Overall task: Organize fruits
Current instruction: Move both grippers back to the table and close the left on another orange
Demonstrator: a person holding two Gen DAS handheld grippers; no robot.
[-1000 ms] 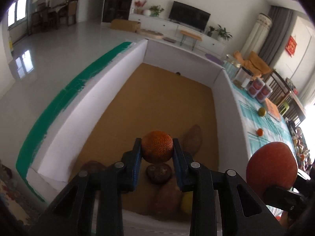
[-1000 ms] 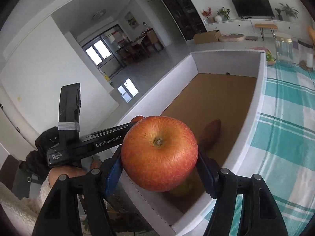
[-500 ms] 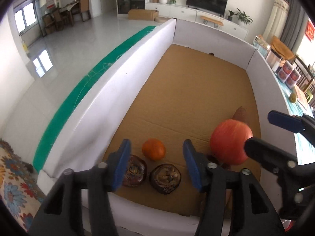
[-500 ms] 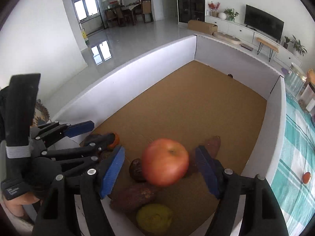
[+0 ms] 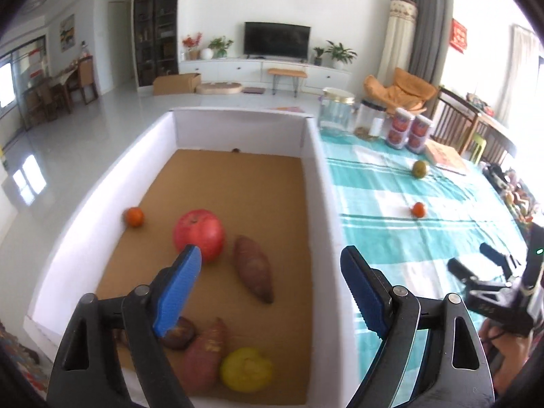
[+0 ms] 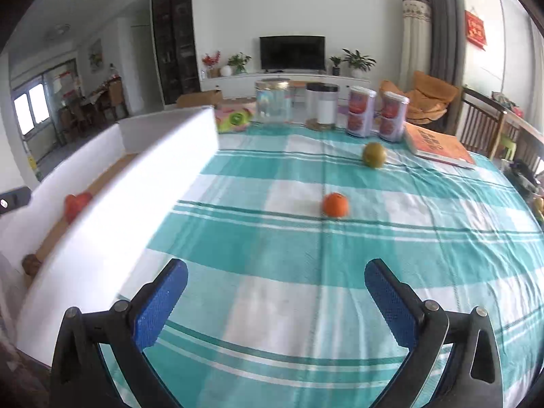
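Left wrist view shows the left gripper over the box wall, jaws opening around nothing, apple inside, while the right gripper, jaws opening and empty, faces the open counter beside an orange.

Checked tablecloth under tangerine
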